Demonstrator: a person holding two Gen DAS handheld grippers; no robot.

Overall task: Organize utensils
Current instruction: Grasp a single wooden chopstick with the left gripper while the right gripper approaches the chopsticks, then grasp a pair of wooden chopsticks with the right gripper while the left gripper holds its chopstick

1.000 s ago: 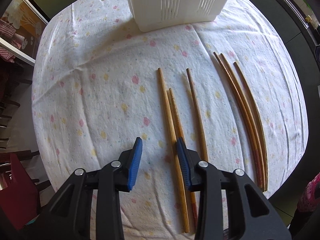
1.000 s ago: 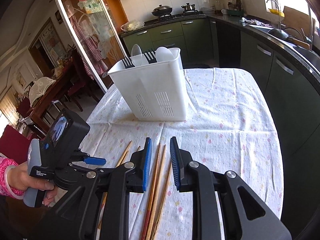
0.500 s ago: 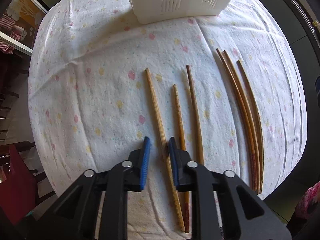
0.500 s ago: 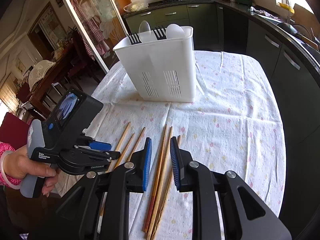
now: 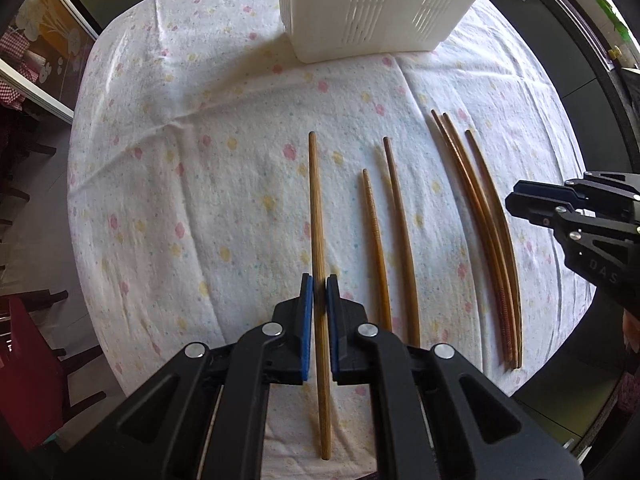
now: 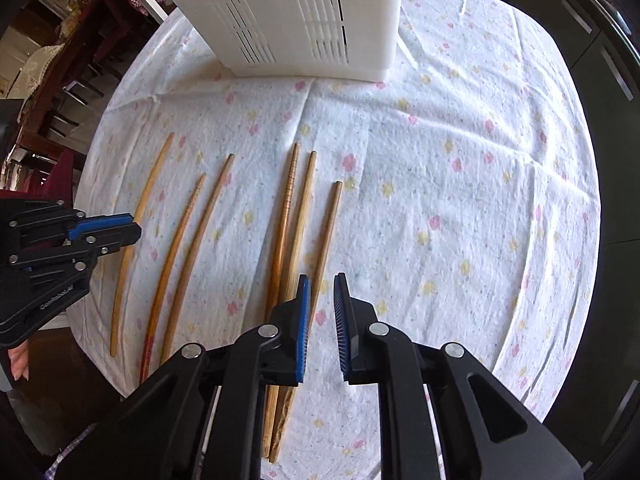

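Note:
Several wooden chopsticks lie on a flowered white tablecloth (image 5: 180, 200). My left gripper (image 5: 319, 286) is shut on the leftmost chopstick (image 5: 315, 200), which runs straight between the blue pads. Two more chopsticks (image 5: 394, 240) lie just right of it, and three curved ones (image 5: 484, 220) lie further right. My right gripper (image 6: 321, 286) is open a little, low over the rightmost chopstick (image 6: 328, 232) of the group of three. The white slotted utensil holder (image 6: 296, 20) stands at the far side of the table; it also shows in the left wrist view (image 5: 380, 4).
The left gripper shows at the left edge of the right wrist view (image 6: 72, 236), the right gripper at the right edge of the left wrist view (image 5: 572, 208). Dark kitchen cabinets (image 6: 600, 60) lie beyond the table's right edge, chairs (image 5: 32, 340) beyond the left.
My left gripper has closed from wide open onto the leftmost chopstick, which has shifted apart from its neighbours. My right gripper has tilted down and lowered over the three right chopsticks.

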